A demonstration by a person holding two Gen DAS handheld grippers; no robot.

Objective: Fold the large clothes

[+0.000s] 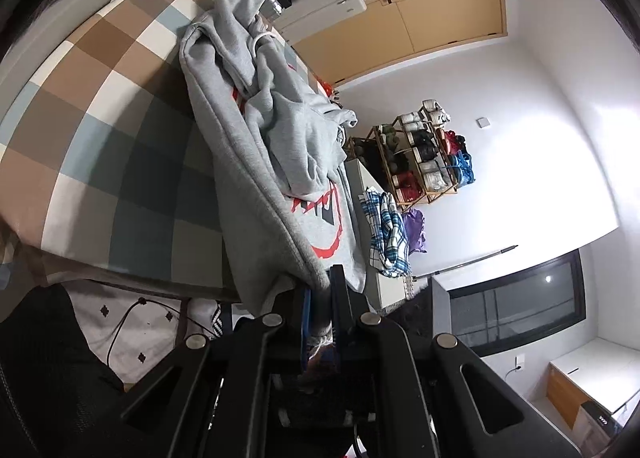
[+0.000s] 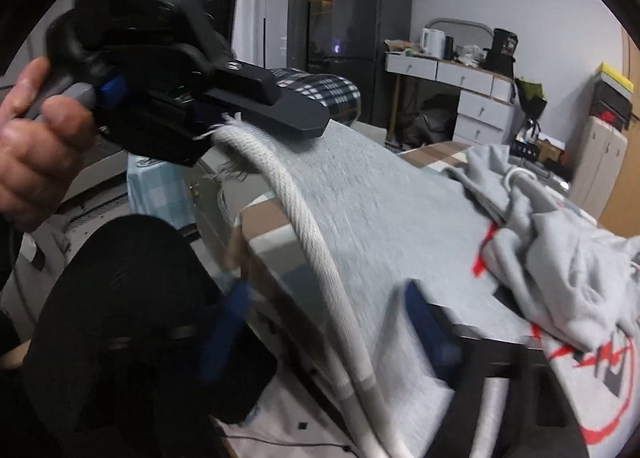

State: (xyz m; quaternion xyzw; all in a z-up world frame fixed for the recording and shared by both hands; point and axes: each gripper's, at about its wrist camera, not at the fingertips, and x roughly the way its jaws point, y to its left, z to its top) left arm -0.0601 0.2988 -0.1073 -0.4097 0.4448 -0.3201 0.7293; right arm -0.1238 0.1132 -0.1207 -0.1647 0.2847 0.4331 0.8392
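Only our right wrist view shows the hand (image 2: 28, 137) at the upper left, gripping the left gripper (image 2: 224, 117), tilted down and pinching the grey hoodie (image 2: 380, 209) at its white drawstring (image 2: 304, 217). The left wrist view alone shows the hoodie sprawled across the checked bed (image 1: 100, 97). Our right gripper (image 2: 332, 322), blurred at the lower centre, stands spread around the cloth.

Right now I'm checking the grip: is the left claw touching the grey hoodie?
Touching. The left wrist view shows the left claw shut on the grey hoodie at its hem, fabric pinched between the fingers.
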